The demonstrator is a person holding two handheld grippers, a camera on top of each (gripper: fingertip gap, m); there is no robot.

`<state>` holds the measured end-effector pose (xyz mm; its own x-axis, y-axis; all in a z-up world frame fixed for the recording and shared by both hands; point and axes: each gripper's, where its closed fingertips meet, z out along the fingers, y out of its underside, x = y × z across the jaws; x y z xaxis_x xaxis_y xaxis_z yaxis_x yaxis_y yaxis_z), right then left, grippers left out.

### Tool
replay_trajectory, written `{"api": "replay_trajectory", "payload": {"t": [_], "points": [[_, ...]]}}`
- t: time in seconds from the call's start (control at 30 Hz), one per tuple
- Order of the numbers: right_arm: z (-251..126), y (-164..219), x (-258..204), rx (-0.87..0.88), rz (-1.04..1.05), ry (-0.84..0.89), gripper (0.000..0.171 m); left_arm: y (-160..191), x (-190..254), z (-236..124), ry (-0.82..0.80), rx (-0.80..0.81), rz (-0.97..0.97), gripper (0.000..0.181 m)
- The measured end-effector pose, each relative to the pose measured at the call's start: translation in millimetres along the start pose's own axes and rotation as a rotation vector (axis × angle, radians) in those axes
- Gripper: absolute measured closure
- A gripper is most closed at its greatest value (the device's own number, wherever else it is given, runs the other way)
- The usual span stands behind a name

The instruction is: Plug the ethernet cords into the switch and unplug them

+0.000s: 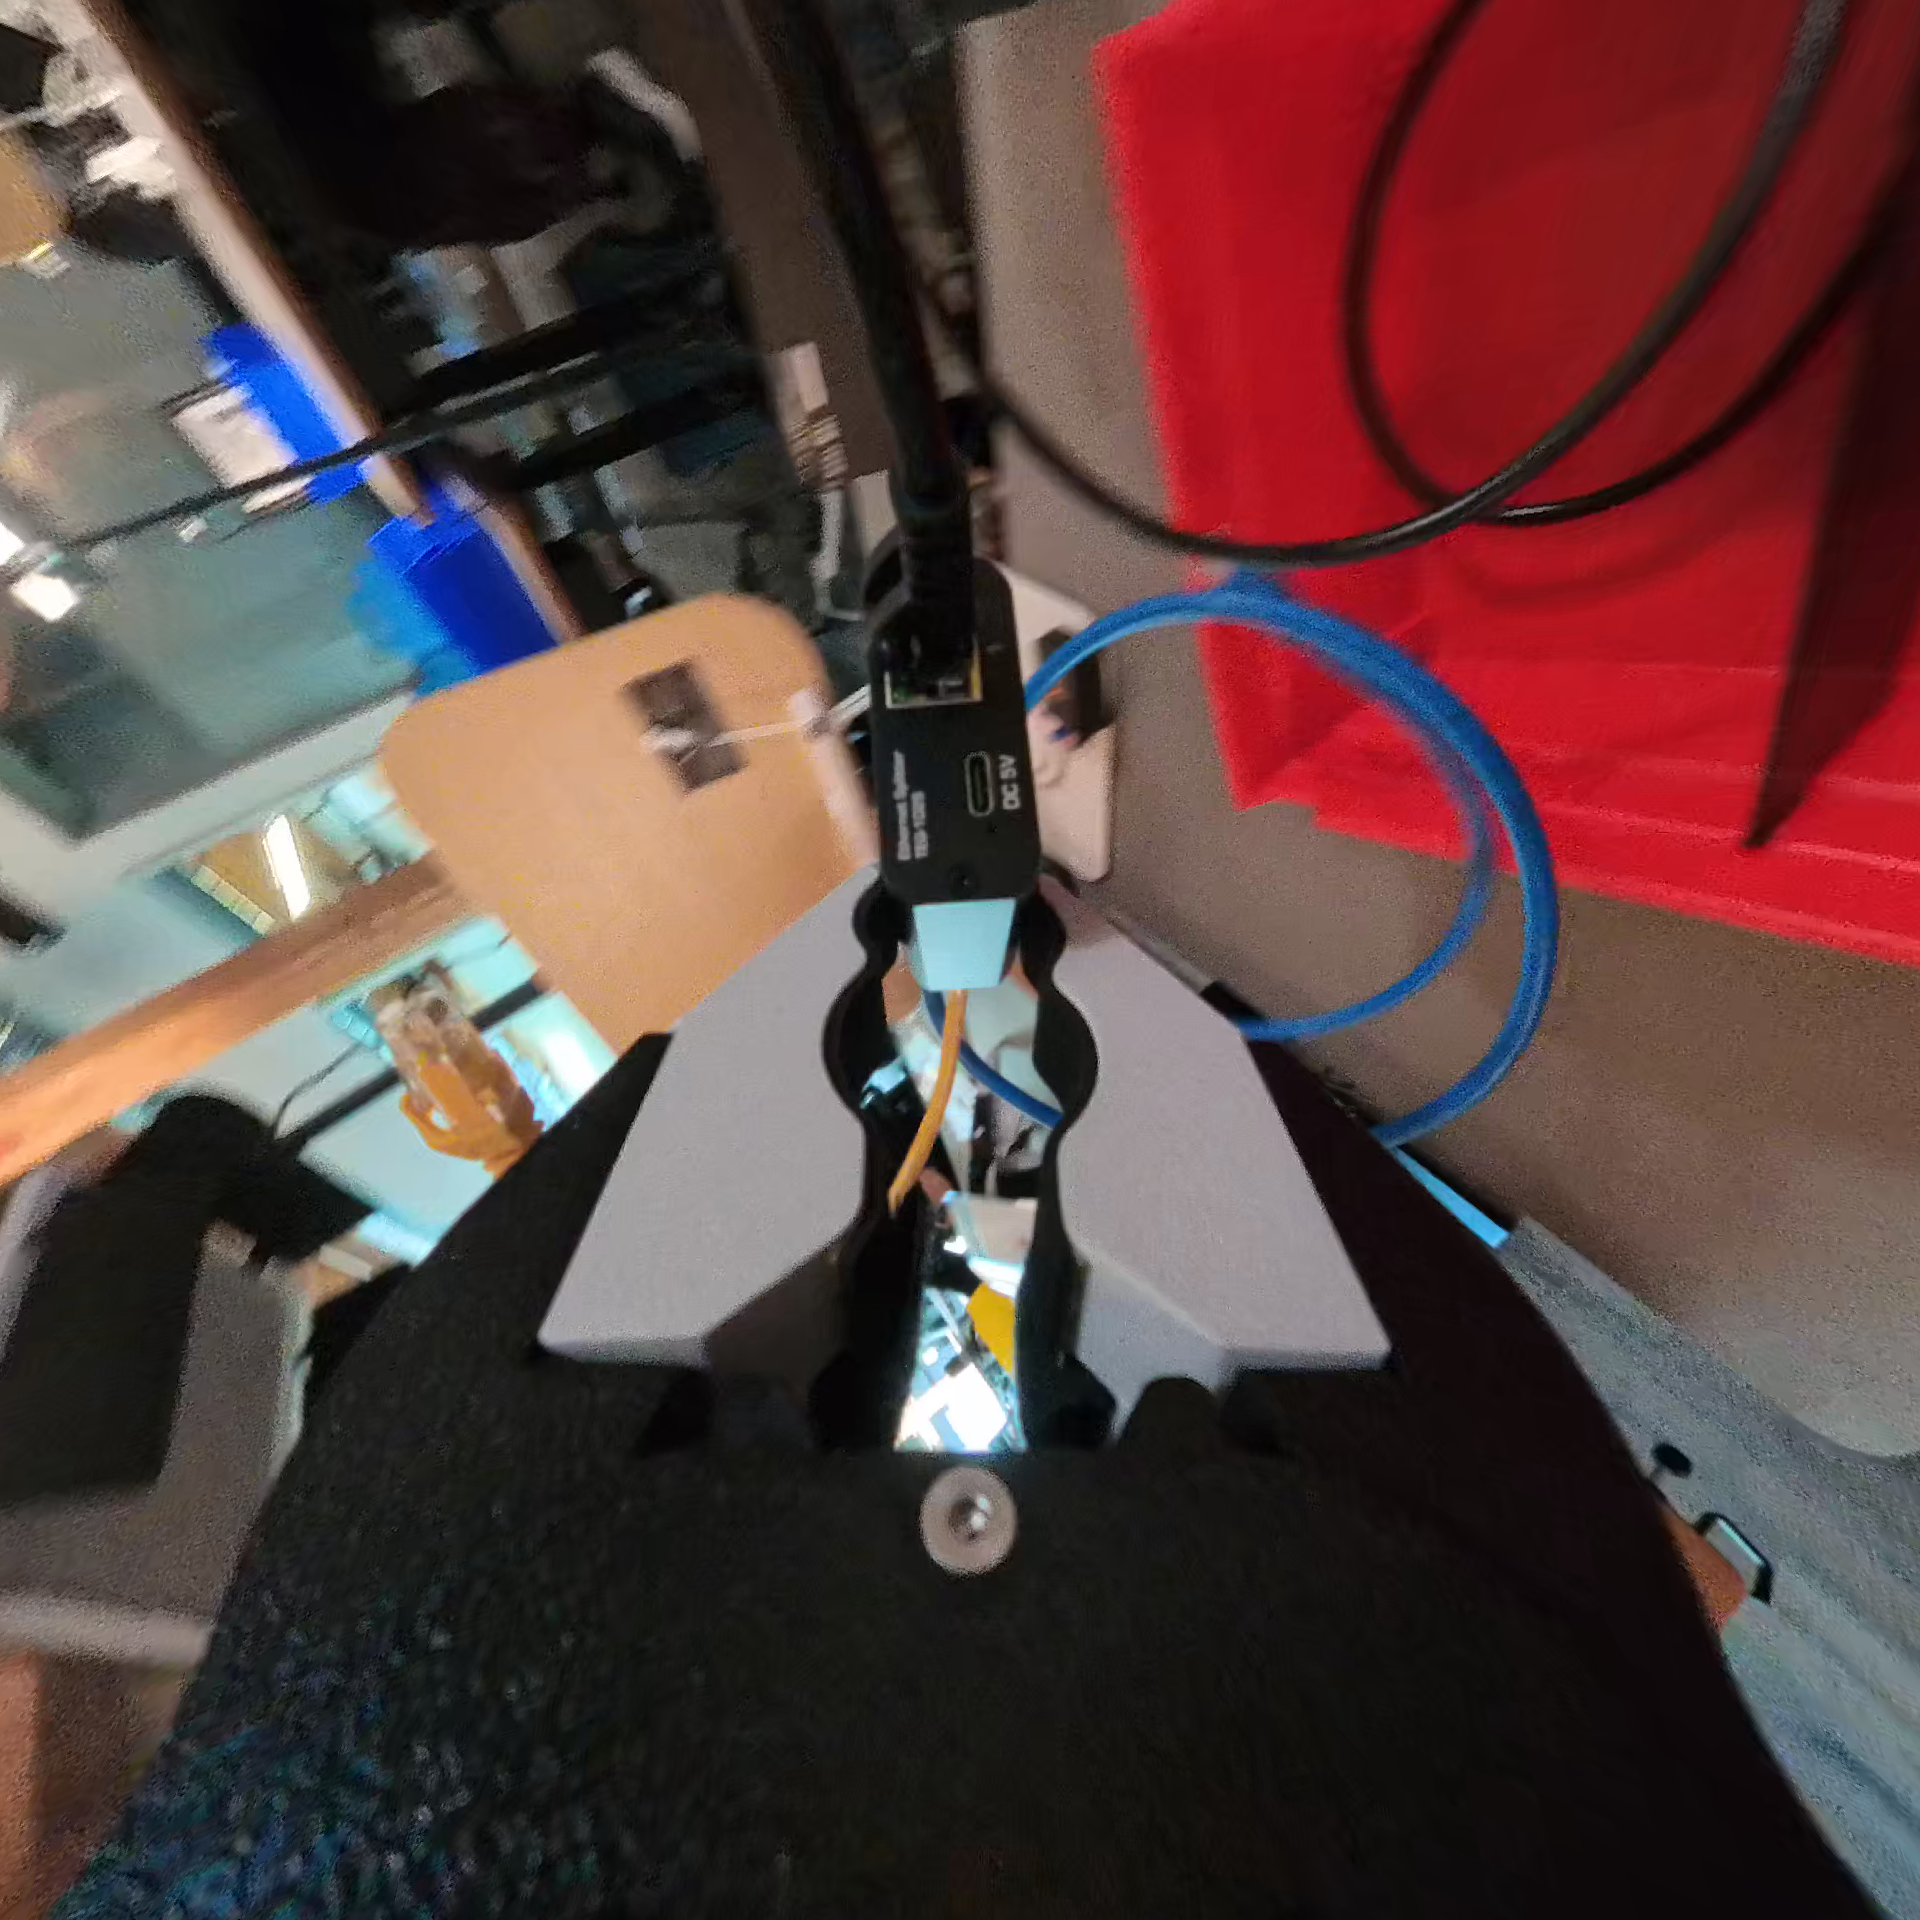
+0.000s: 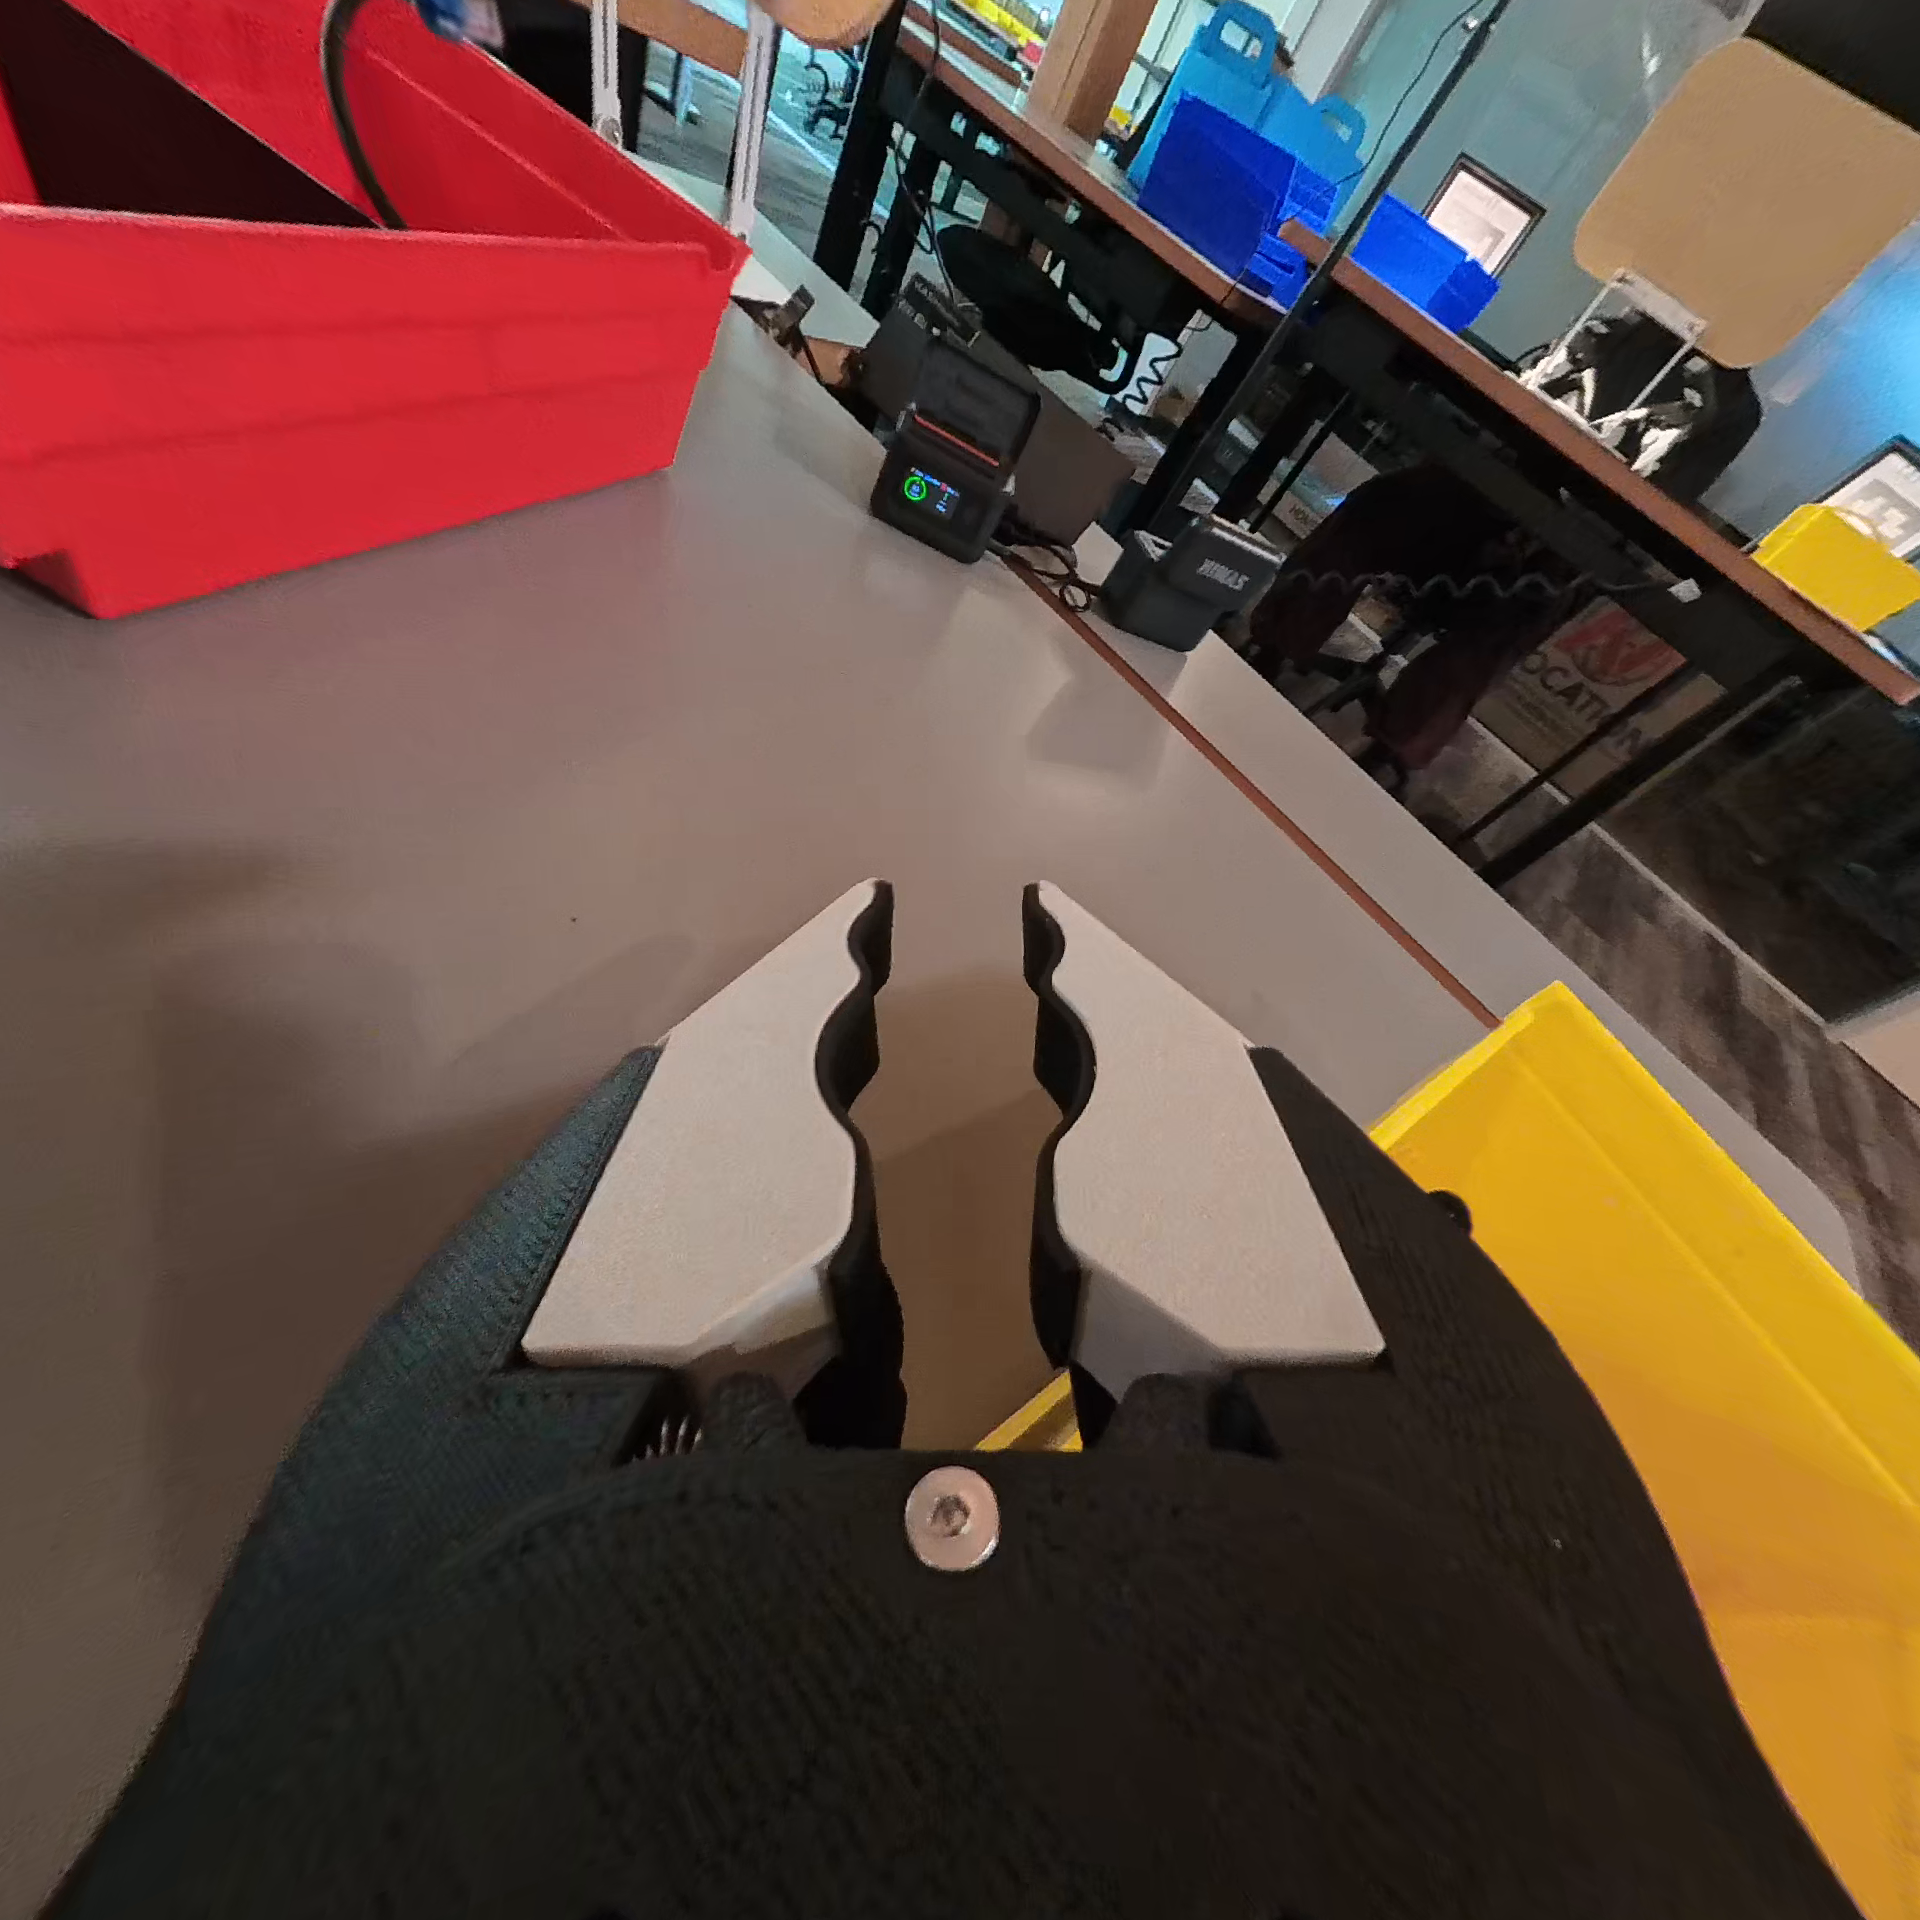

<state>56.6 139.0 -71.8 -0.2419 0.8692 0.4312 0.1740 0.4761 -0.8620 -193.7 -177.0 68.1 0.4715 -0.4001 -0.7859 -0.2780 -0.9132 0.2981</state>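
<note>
In the left wrist view my left gripper (image 1: 958,920) is shut on the near end of a small black ethernet switch (image 1: 956,769) and holds it up in the air. A pale grey plug piece (image 1: 961,943) sits between the fingertips, and a thin orange cord (image 1: 935,1091) runs down from it. A black cord (image 1: 925,499) is plugged into the switch's far end. A blue cord (image 1: 1507,831) loops on the right. A loose orange plug (image 1: 457,1081) hangs at the left. My right gripper (image 2: 956,904) is open and empty, low over the grey table (image 2: 468,779).
A red bin (image 2: 312,364) stands at the table's far left, with a black cable (image 1: 1382,260) looped in it. A yellow bin (image 2: 1662,1351) is close on the right. Two small black devices (image 2: 935,488) (image 2: 1195,582) sit near the table's right edge. Some 45 cm of space lies between my two pairs of fingers.
</note>
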Motion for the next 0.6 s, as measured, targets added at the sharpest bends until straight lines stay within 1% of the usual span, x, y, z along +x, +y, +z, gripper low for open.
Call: {"api": "replay_trajectory", "payload": {"t": [0.13, 0.23, 0.37, 0.43, 0.5, 0.53, 0.6], "points": [[-0.7, -3.3, -1.0, 0.006, -0.018, 0.021, 0.148, 36.0, -77.0, -61.0, -0.241, -0.058, -0.124, 0.161], [-3.1, -7.1, -0.3, 0.028, -0.006, 0.027, 0.148, 58.8, -139.9, -114.4, -0.428, -0.12, -0.212, 0.16], [-8.0, -11.5, 4.0, 0.058, 0.01, 0.04, 0.148, 75.5, -222.1, -195.7, -0.643, -0.145, -0.34, 0.16], [-9.5, -15.0, 7.1, 0.079, 0.022, 0.048, 0.148, 69.8, -257.6, -236.7, -0.723, -0.094, -0.399, 0.161], [-10.5, -18.8, 9.9, 0.096, 0.03, 0.053, 0.148, 52.5, -283.5, -268.3, -0.758, -0.005, -0.458, 0.161], [-11.0, -20.5, 11.1, 0.105, 0.032, 0.056, 0.148, 41.3, -292.8, -279.4, -0.763, 0.037, -0.483, 0.161], [-12.4, -23.7, 12.8, 0.121, 0.025, 0.059, 0.148, 14.3, -303.4, -290.2, -0.754, 0.11, -0.532, 0.161]]}}
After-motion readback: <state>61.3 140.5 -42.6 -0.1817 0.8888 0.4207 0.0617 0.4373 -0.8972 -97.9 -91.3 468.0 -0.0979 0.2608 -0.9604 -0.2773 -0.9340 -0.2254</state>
